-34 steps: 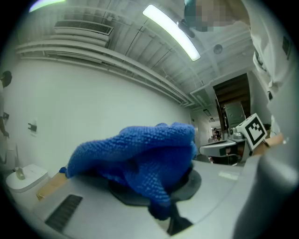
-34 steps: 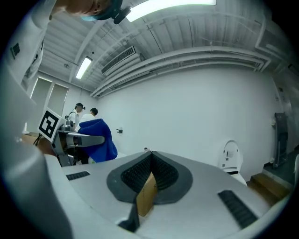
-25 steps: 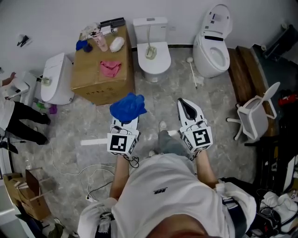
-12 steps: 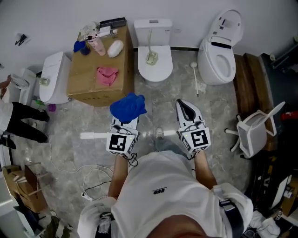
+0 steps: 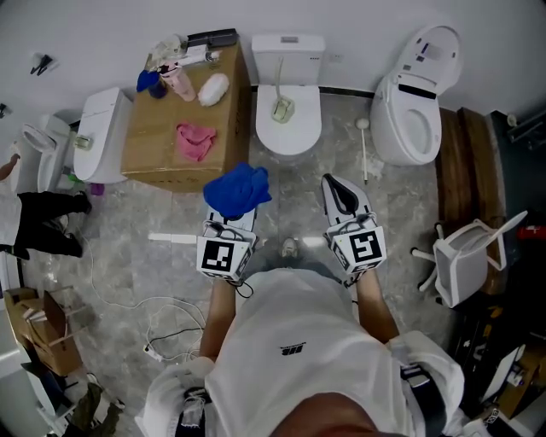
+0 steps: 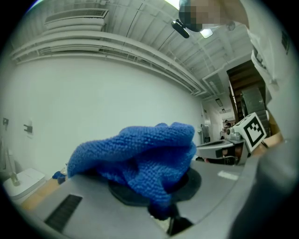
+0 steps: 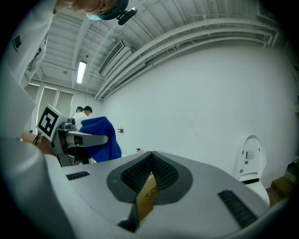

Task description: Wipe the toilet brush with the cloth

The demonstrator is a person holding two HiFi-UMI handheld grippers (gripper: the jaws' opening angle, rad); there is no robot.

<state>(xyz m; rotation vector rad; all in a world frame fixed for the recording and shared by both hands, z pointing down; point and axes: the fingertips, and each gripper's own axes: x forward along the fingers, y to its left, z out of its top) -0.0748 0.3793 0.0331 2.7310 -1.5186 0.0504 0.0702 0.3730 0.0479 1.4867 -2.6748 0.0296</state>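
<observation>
Makeshift test room: several toilets along one wall, a cardboard box, loose cables on the floor.

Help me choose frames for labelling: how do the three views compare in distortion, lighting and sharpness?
Head view: even, soft light, sharp, mild bending at the edges; toilet brush small but clear. Left gripper view: heavy fisheye, dark corners, blue cloth close and slightly soft. Right gripper view: same fisheye, ceiling lamp bright, the near jaws slightly soft.

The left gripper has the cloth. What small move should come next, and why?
Probably lower the right gripper toward the toilet brush and open it: the brush lies on the floor just ahead of it, while the left gripper is shut on the blue cloth.
</observation>
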